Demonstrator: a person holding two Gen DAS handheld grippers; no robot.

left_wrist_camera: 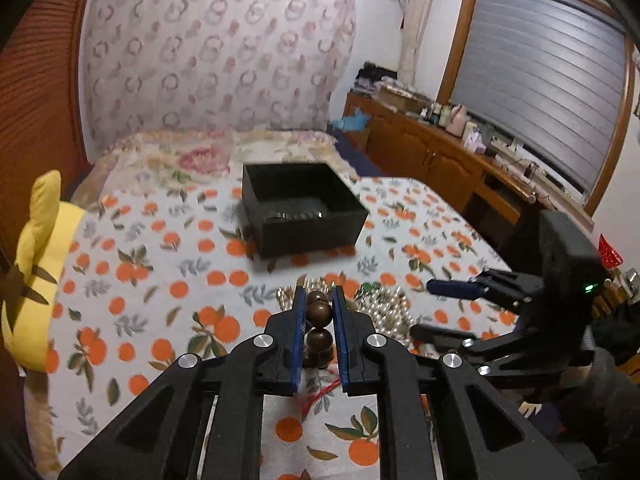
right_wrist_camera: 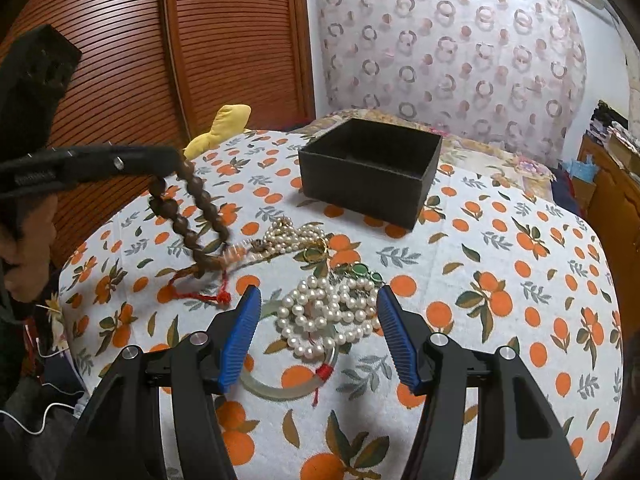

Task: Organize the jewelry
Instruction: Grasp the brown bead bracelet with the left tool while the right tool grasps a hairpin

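Brown round-bead bracelet (right_wrist_camera: 192, 216) dangles clamped in left gripper (left_wrist_camera: 319, 300); right gripper (right_wrist_camera: 318, 304) gapes.

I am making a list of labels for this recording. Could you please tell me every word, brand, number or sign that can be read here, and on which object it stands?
No text can be read in either view.
black box: plain walls, no label visible.
Bottles on the wooden cabinet: too small and blurred to read.
Red item at the right edge: any markings are unreadable.
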